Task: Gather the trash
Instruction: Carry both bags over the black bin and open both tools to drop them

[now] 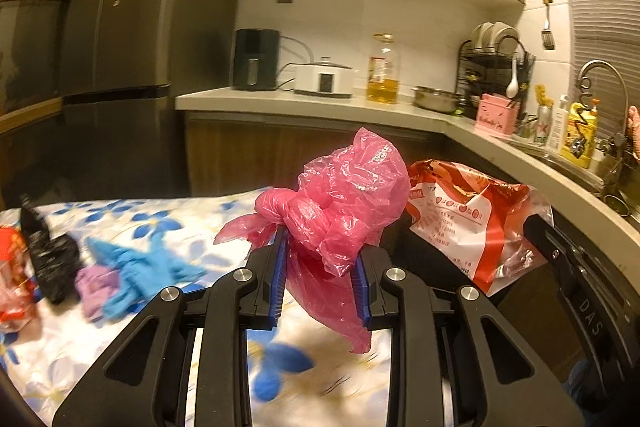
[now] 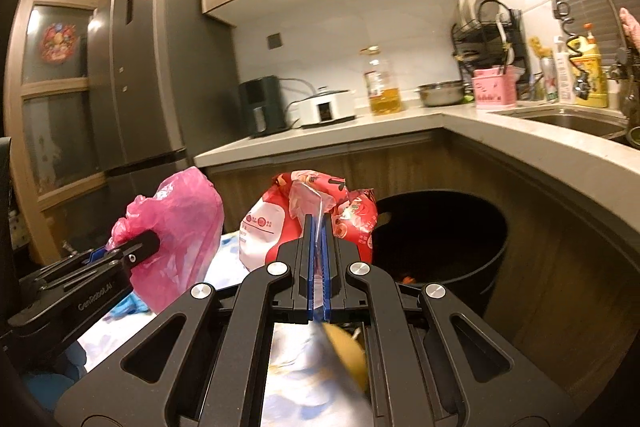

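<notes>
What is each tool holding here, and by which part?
Left tool grips the pink plastic bag just below its knotted neck. Right tool pinches the red-and-white snack bag by its clear top edge.

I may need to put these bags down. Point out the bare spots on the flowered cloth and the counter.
Free: the flowered tablecloth between the blue rubber glove and the crumpled pink plastic bag; the pale countertop in front of the yellow oil bottle.
Crowded: the cloth's left end, with the glove and the black plastic scrap; the counter by the steel sink.
</notes>
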`<move>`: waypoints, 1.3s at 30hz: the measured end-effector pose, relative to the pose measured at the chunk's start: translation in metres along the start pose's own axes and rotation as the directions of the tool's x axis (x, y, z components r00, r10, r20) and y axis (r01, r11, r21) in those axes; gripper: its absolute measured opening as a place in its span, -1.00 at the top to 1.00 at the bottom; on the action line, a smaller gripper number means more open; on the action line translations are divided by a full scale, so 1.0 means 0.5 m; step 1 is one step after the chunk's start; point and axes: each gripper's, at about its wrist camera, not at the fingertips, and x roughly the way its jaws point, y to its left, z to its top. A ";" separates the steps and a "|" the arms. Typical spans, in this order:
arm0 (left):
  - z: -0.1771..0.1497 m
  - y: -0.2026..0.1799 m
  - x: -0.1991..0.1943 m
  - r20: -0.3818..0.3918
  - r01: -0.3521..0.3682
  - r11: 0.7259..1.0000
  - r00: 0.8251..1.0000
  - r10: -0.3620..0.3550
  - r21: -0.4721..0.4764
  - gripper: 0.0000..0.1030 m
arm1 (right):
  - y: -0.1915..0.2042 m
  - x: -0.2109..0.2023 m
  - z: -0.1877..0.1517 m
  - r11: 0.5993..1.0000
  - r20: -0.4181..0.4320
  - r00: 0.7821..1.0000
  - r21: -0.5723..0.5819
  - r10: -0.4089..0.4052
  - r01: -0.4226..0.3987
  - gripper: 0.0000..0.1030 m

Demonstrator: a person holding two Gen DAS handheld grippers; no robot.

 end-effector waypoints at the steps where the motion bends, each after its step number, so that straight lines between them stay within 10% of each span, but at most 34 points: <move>1: 0.008 -0.018 0.011 0.007 0.015 1.000 1.000 -0.015 0.010 0.46 | -0.009 0.002 0.004 1.000 0.005 1.000 0.002 -0.010 0.010 0.94; 18: 0.041 -0.179 0.150 0.009 0.191 0.979 0.981 -0.192 0.073 0.46 | -0.157 0.059 0.051 0.984 0.045 0.984 0.030 -0.175 0.173 0.94; 39: 0.012 -0.226 0.245 -0.085 0.257 0.962 0.965 -0.249 0.095 0.28 | -0.203 0.136 0.030 0.981 -0.039 0.982 0.059 -0.183 0.185 0.88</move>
